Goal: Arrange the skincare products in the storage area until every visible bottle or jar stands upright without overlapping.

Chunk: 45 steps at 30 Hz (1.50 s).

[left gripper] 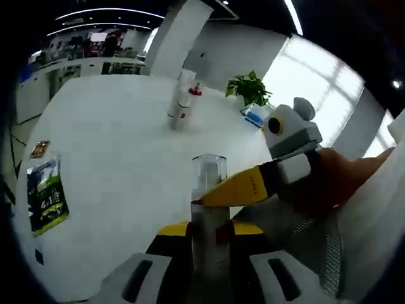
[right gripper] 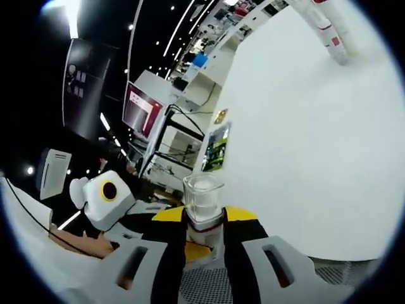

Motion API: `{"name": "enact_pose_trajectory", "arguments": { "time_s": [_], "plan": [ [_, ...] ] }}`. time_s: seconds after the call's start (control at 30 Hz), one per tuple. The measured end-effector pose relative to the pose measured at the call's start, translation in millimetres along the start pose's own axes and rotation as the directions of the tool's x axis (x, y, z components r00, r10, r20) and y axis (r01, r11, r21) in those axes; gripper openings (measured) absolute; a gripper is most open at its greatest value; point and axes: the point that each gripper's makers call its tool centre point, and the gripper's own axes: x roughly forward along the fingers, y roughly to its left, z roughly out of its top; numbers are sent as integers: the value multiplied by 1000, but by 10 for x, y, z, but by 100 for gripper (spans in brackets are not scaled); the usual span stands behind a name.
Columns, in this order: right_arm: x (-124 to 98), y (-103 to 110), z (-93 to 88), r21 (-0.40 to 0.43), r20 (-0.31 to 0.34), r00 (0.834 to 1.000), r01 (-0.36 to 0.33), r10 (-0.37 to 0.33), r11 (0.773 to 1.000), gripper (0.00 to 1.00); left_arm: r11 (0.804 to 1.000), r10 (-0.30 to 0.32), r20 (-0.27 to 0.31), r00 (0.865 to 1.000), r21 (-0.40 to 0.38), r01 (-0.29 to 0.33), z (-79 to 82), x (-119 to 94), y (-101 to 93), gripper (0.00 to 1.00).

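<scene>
A pale pump bottle with a clear cap (left gripper: pixel 209 209) stands upright over the white table (left gripper: pixel 114 145). My left gripper (left gripper: pixel 209 230) is shut on its lower body, one yellow-tipped jaw on each side. My right gripper (left gripper: pixel 218 195) comes in from the right, and its yellow jaw lies against the bottle's neck. In the right gripper view the same bottle (right gripper: pixel 204 199) sits between the jaws of my right gripper (right gripper: pixel 204 220), which is shut on it just under the cap. Two white tubes with red parts (left gripper: pixel 183 101) stand far across the table, seen again as tubes (right gripper: pixel 329 28).
A green packet (left gripper: pixel 47 197) and a small orange item (left gripper: pixel 40 149) lie near the table's left edge. A potted plant (left gripper: pixel 250 88) and a blue box (left gripper: pixel 256 115) sit at the far right. A person's hand (left gripper: pixel 342 180) holds the right gripper. Desks and a screen (right gripper: pixel 142 104) stand beyond the table.
</scene>
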Motion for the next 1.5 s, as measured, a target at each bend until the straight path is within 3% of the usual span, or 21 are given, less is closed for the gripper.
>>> {"name": "enact_pose_trajectory", "arguments": {
  "time_s": [0.13, 0.23, 0.37, 0.5, 0.6, 0.7, 0.77, 0.83, 0.93, 1.07, 1.13, 1.2, 1.27, 1.33, 1.4, 1.5],
  "plan": [
    [2, 17, 22, -13, 14, 1000, -1, 1, 1000, 20, 993, 61, 16, 998, 96, -63, 32, -30, 38, 22],
    [0, 15, 1, -45, 2, 1000, 6, -6, 999, 19, 995, 47, 6, 999, 88, -47, 11, -14, 31, 22],
    [-55, 112, 106, -89, 51, 998, -17, 22, 996, 18, 993, 3, 78, 997, 113, -12, 135, -75, 17, 23],
    [-70, 136, 116, -110, 54, 998, -28, 34, 994, 18, 996, -44, 86, 995, 79, 37, 146, -100, -9, 23],
    [-77, 158, 121, -113, 53, 997, -49, 55, 992, 18, 993, -119, 105, 987, -13, 121, 165, -123, -41, 23],
    [-97, 230, 120, -110, 45, 992, -111, 117, 988, 18, 958, -215, 144, 966, -161, 238, 214, -189, -96, 23],
    [-115, 293, 136, -109, 44, 985, -161, 166, 981, 18, 920, -262, 197, 945, -245, 306, 286, -254, -92, 23],
    [-145, 330, 173, -107, 52, 978, -198, 204, 974, 18, 897, -291, 234, 928, -272, 350, 345, -279, -122, 23],
    [-177, 350, 179, -93, 42, 971, -232, 237, 968, 17, 900, -304, 228, 925, -251, 357, 339, -269, -175, 23],
    [-185, 448, 179, -101, 46, 959, -274, 280, 956, 18, 887, -346, 221, 912, -240, 395, 333, -285, -274, 22],
    [-185, 455, 185, -102, 49, 958, -277, 283, 955, 18, 894, -338, 228, 913, -225, 387, 345, -298, -264, 21],
    [-174, 427, 192, -90, 56, 963, -257, 263, 962, 19, 911, -310, 224, 924, -207, 356, 339, -275, -231, 21],
    [-159, 394, 196, -85, 64, 970, -230, 236, 969, 19, 915, -297, 218, 930, -213, 342, 335, -259, -218, 21],
    [-156, 390, 228, -67, 101, 971, -209, 215, 976, 20, 923, -278, 225, 934, -208, 325, 355, -254, -207, 21],
    [-149, 350, 240, -69, 111, 976, -181, 188, 981, 20, 943, -229, 224, 947, -191, 273, 368, -228, -154, 20],
    [-121, 263, 216, -42, 99, 985, -137, 141, 990, 20, 982, -122, 182, 976, -122, 145, 314, -165, -56, 20]
  ]
}}
